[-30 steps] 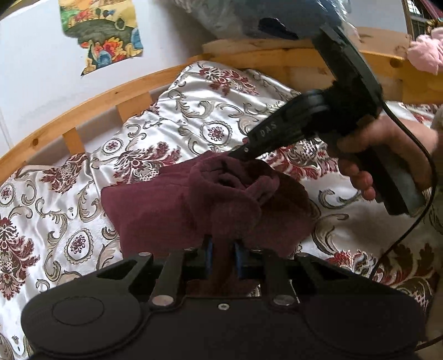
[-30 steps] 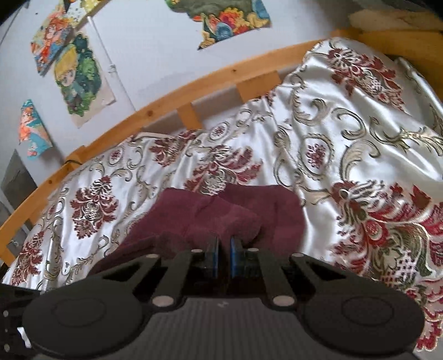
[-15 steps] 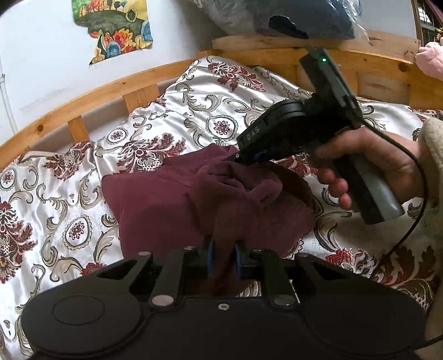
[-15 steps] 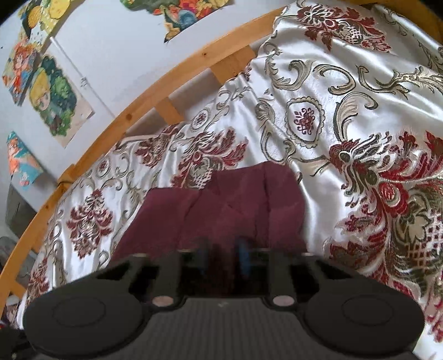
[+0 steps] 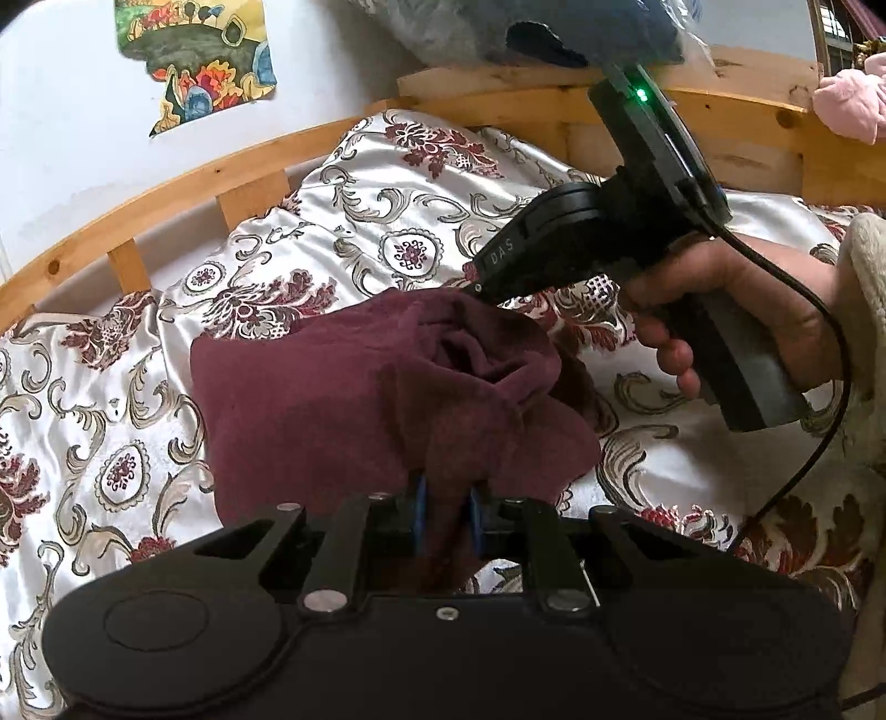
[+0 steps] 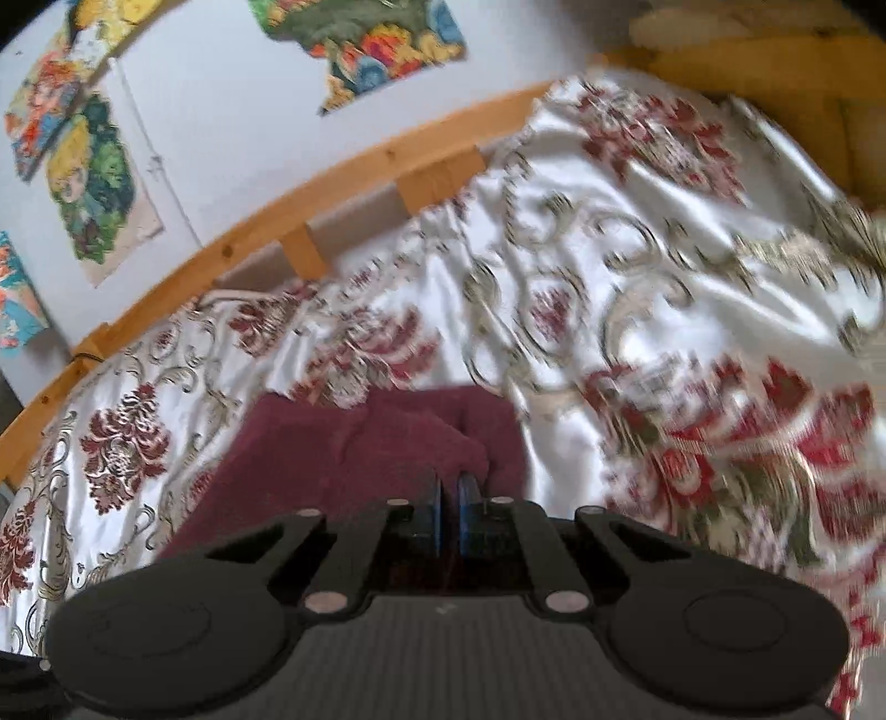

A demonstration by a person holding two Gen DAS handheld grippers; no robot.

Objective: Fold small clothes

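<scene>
A maroon cloth lies bunched on the floral satin bedspread. My left gripper is shut on its near edge, with fabric pinched between the blue pads. My right gripper, held in a hand at the right, is shut on the cloth's far corner, and a loose fold is heaped below it. The blurred right wrist view shows the right gripper with its pads almost together and the maroon cloth spreading away to the left of them.
A wooden bed rail runs along the white wall behind, which carries colourful pictures. A blue bag and a pink garment sit on the headboard. A black cable hangs from the right gripper.
The right gripper has sunk a little and rolled, keeping its hold on the cloth's corner. The left gripper holds the near edge as before.
</scene>
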